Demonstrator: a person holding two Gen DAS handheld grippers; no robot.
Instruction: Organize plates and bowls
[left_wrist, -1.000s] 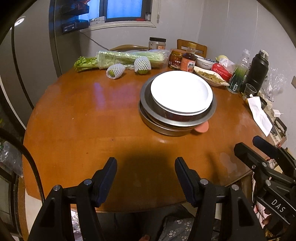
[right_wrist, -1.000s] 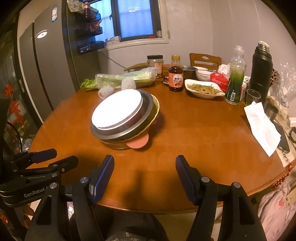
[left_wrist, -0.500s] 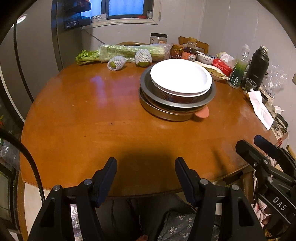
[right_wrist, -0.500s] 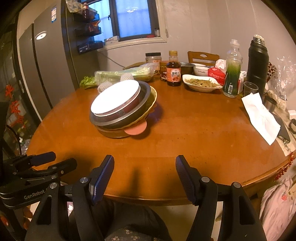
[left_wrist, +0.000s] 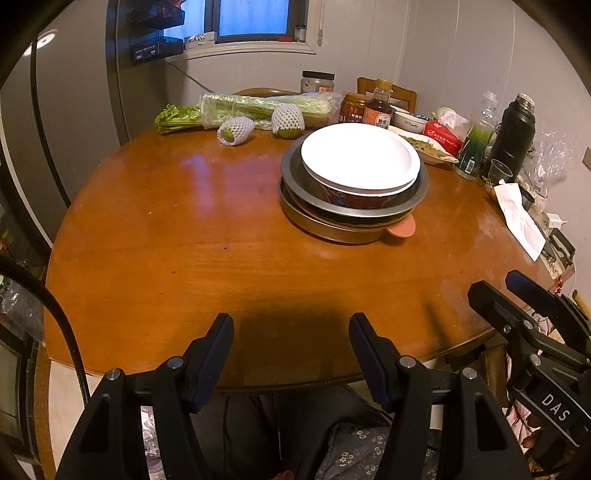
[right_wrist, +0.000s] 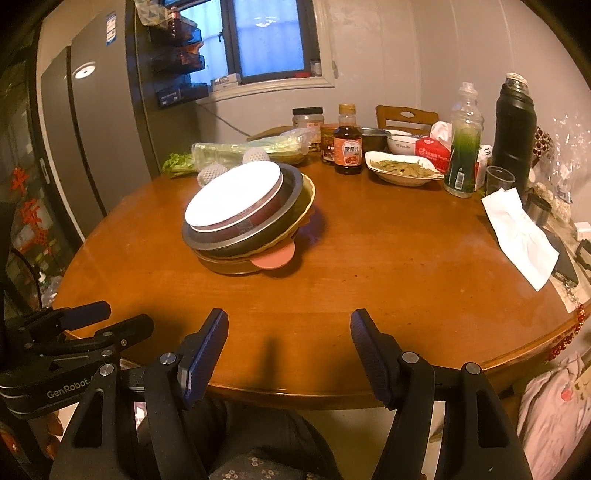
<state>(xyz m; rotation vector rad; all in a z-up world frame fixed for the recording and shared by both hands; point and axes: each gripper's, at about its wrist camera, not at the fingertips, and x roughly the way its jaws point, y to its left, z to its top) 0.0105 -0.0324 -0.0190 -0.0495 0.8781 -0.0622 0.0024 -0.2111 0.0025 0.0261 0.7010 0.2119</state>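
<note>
White plate (left_wrist: 360, 158) tops the finished stack of bowls (right_wrist: 251, 218) mid-table; left gripper (left_wrist: 291, 347) and right gripper (right_wrist: 288, 347) hang apart, empty, near edge.

Stack of dishes (left_wrist: 352, 192) | upper centre of frame, on the wooden table | white plate (left_wrist: 360, 158) tops a red-patterned bowl (left_wrist: 354, 201), nested in metal basins; pink handle (left_wrist: 402, 230) protrudes | leaning slightly

Blue light is coming through the window (right_wrist: 271, 37); a chair (right_wrist: 406, 114) is standing behind the table (right_wrist: 369, 266).
</note>
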